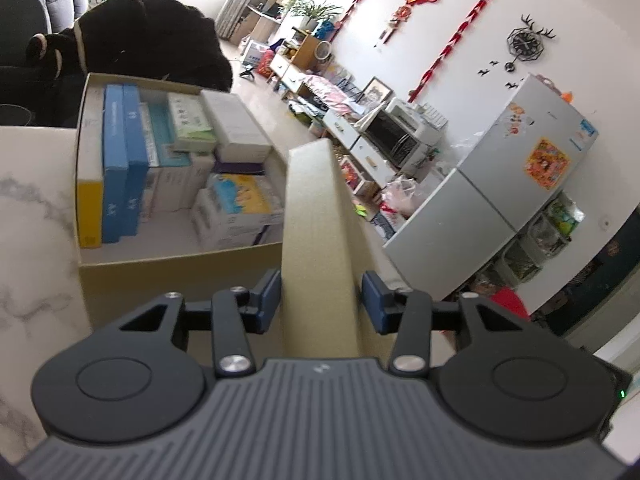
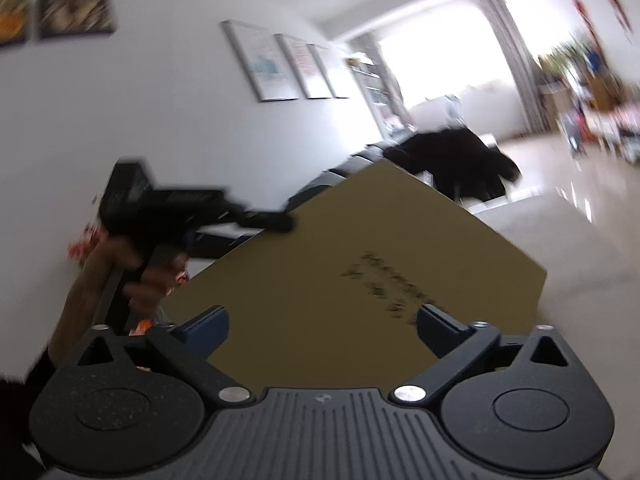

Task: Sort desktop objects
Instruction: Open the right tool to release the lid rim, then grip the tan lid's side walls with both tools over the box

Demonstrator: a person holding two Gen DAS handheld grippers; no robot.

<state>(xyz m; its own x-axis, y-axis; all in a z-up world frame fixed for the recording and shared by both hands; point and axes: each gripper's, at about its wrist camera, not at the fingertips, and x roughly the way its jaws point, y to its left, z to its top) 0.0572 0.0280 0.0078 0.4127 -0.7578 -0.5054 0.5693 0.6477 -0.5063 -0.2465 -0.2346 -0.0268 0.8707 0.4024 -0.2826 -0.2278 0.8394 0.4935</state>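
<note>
The left gripper point(image 1: 321, 300) has the brown lid point(image 1: 316, 232) of the cardboard box point(image 1: 180, 276) between its two blue pads point(image 1: 267, 296). The left pad touches the lid. The right pad is very close to it, but whether it presses cannot be told. The lid stands up on its edge. The box sits on the marble table point(image 1: 36, 200) and is full of small packs point(image 1: 188, 164).

The right gripper point(image 2: 322, 326) has its jaws wide apart. The flat side of the lid point(image 2: 360, 264) fills the space in front, and the pads hold nothing. This picture is blurry.
</note>
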